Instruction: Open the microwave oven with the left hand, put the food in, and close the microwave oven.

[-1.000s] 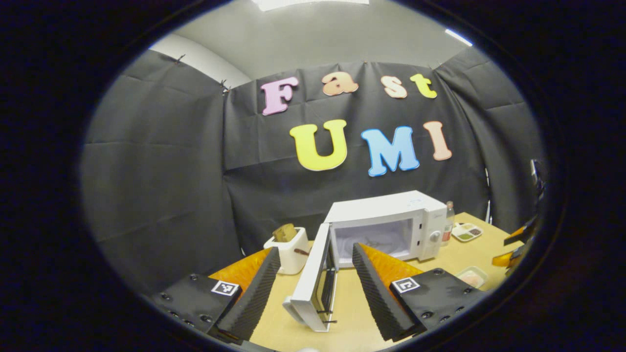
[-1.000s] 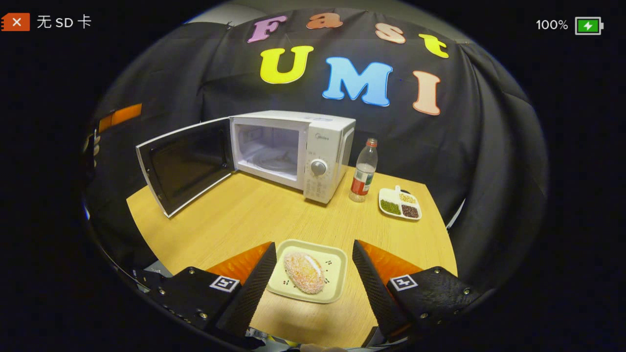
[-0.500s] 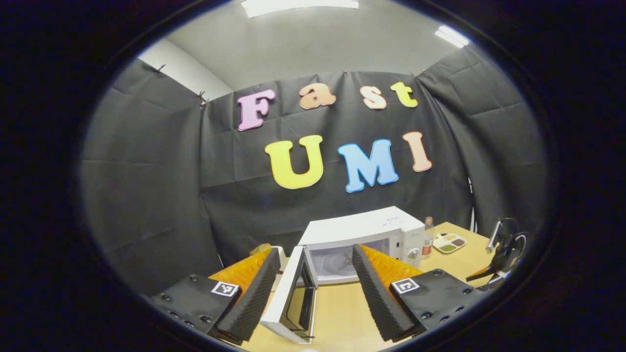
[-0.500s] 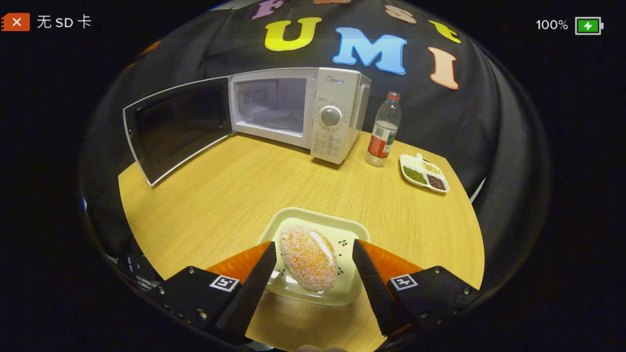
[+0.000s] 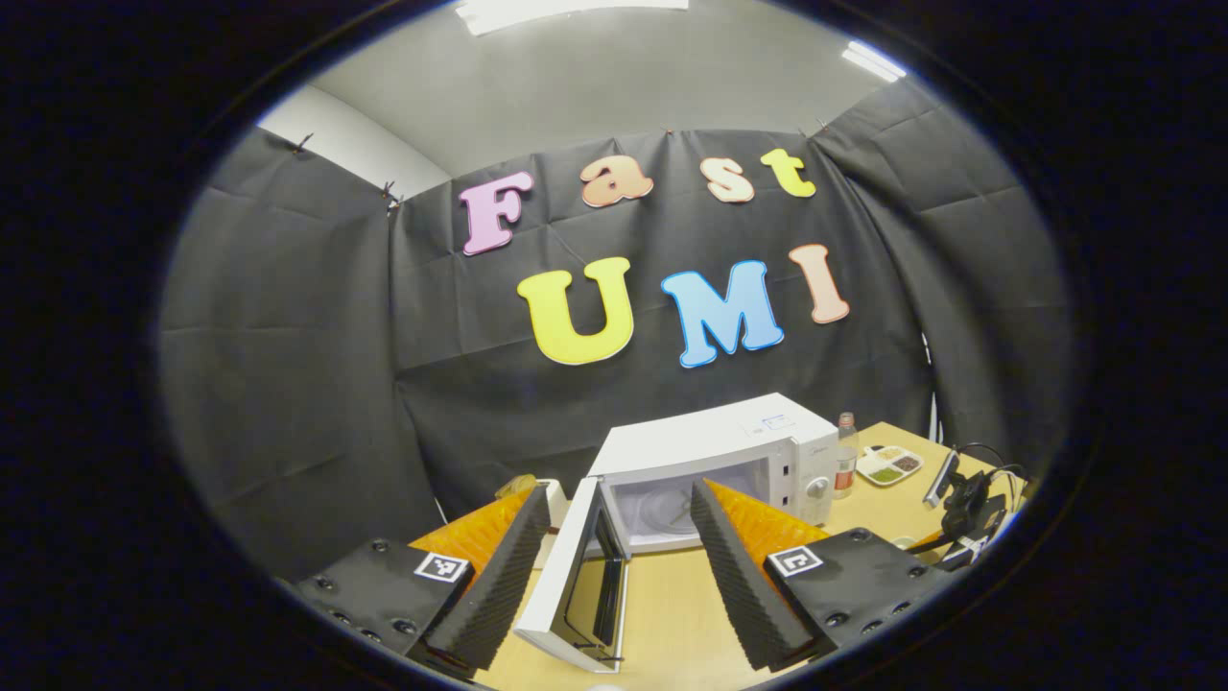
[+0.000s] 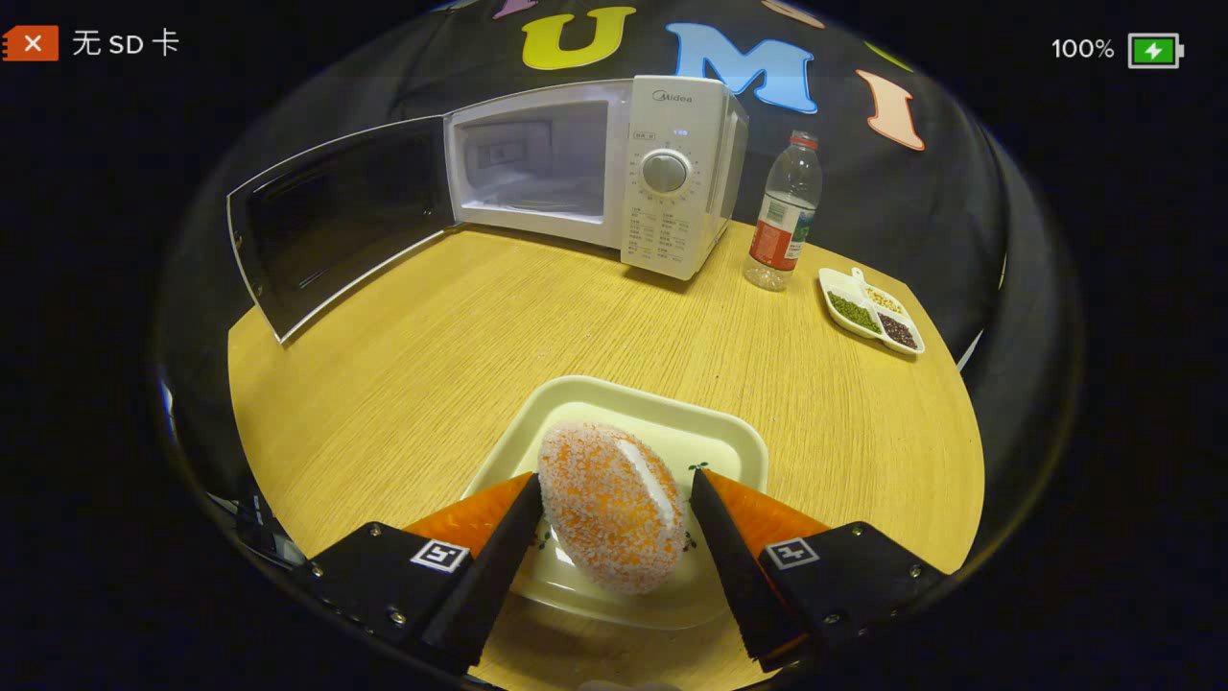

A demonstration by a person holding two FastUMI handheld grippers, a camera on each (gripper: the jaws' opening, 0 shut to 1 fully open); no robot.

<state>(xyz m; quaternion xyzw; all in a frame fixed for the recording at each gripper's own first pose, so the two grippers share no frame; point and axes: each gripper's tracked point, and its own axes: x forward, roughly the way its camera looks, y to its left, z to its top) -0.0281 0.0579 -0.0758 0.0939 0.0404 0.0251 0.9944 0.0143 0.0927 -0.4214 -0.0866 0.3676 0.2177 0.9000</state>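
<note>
Right gripper (image 6: pixel 614 489) spread wide, straddling bread roll (image 6: pixel 611 517) on square plate (image 6: pixel 729 437). Left gripper (image 5: pixel 619 499) likewise gaping, holding nothing. Microwave oven (image 6: pixel 662 173) at table's (image 6: pixel 460 336) back, door (image 6: pixel 336 221) swung open.

The table (image 6: pixel 432 374) is round, of light wood grain. At its far side stands a microwave (image 6: pixel 672 173), door (image 6: pixel 326 221) swung open to the left, its lower edge over the tabletop. Right of the microwave stands a bottle (image 6: pixel 785 216), and right of that, near the edge, lies a small divided dish (image 6: pixel 871 312). At the near side lies a pale tray (image 6: pixel 710 437) bearing a bun (image 6: pixel 609 504).
</note>
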